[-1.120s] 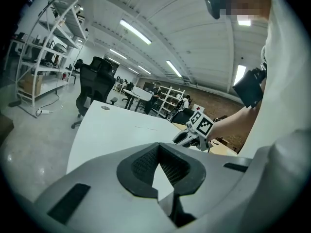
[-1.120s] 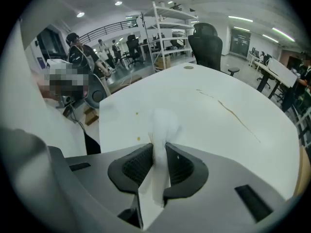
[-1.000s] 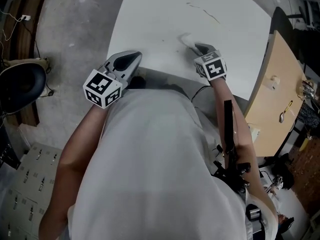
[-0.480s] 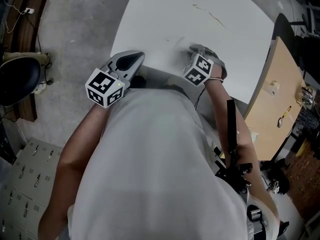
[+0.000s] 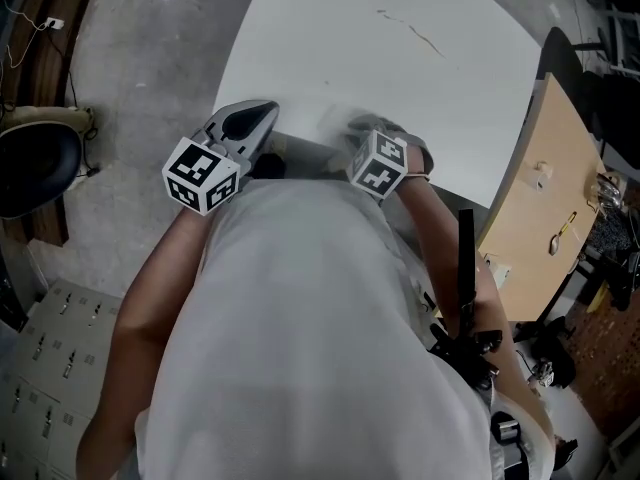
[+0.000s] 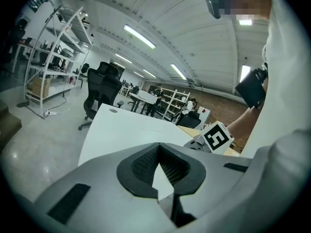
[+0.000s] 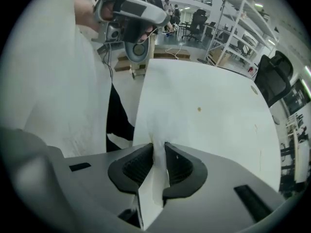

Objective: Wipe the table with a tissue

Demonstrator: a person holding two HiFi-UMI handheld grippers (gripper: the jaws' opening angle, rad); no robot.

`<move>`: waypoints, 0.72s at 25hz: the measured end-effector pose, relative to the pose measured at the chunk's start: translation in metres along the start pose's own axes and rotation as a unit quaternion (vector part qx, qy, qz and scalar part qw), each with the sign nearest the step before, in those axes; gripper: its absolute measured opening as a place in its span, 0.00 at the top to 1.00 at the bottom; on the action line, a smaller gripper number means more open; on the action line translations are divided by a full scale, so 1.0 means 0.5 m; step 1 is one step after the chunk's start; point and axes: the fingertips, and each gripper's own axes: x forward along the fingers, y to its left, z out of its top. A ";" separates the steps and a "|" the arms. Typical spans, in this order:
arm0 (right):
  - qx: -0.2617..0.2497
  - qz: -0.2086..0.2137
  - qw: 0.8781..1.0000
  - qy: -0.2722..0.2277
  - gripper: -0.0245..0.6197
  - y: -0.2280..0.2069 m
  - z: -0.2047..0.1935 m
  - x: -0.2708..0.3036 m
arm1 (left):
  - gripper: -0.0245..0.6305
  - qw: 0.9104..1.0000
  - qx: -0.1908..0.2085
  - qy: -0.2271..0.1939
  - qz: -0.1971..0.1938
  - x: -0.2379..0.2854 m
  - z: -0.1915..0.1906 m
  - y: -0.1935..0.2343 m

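The white table (image 5: 400, 58) carries a thin brownish streak (image 5: 420, 33) far from me. My right gripper (image 5: 368, 133) points steeply down at the table's near edge, its marker cube (image 5: 378, 163) facing up. In the right gripper view its pads are shut on a white tissue (image 7: 153, 188), which trails onto the table (image 7: 209, 110) beyond the right gripper's (image 7: 158, 148) tips. My left gripper (image 5: 252, 118) hovers at the table's near left corner. Its pads meet at the tips of the left gripper (image 6: 158, 147), with nothing held.
A wooden-topped table (image 5: 545, 198) with a spoon (image 5: 558, 238) stands close on the right. A black chair (image 5: 35, 168) and grey lockers (image 5: 40, 368) are on the floor at left. An office chair (image 6: 99, 93) and a shelf rack (image 6: 53, 57) stand beyond the table.
My right gripper has slid left along the table's near edge with the tissue, and its wrist has rolled. The left gripper has kept its place.
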 end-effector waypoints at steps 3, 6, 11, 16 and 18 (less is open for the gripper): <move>0.098 0.064 0.990 -0.077 0.85 0.023 0.020 -0.012 | 0.95 1.000 -0.003 -0.009 0.009 -0.010 0.006 0.000; 0.207 0.062 0.962 -0.167 0.84 -0.027 0.045 -0.040 | 0.95 1.000 -0.008 -0.016 0.022 -0.029 0.009 0.002; 0.253 0.017 0.948 -0.192 0.84 -0.130 0.035 -0.049 | 0.95 0.998 -0.017 -0.024 0.050 -0.061 -0.006 -0.002; 0.312 -0.025 0.925 -0.214 0.84 -0.236 0.038 -0.051 | 0.95 0.996 -0.029 -0.039 0.075 -0.090 -0.013 -0.001; 0.299 -0.054 0.933 -0.195 0.84 -0.260 0.042 -0.038 | 0.95 0.995 -0.030 -0.043 0.084 -0.106 -0.014 0.002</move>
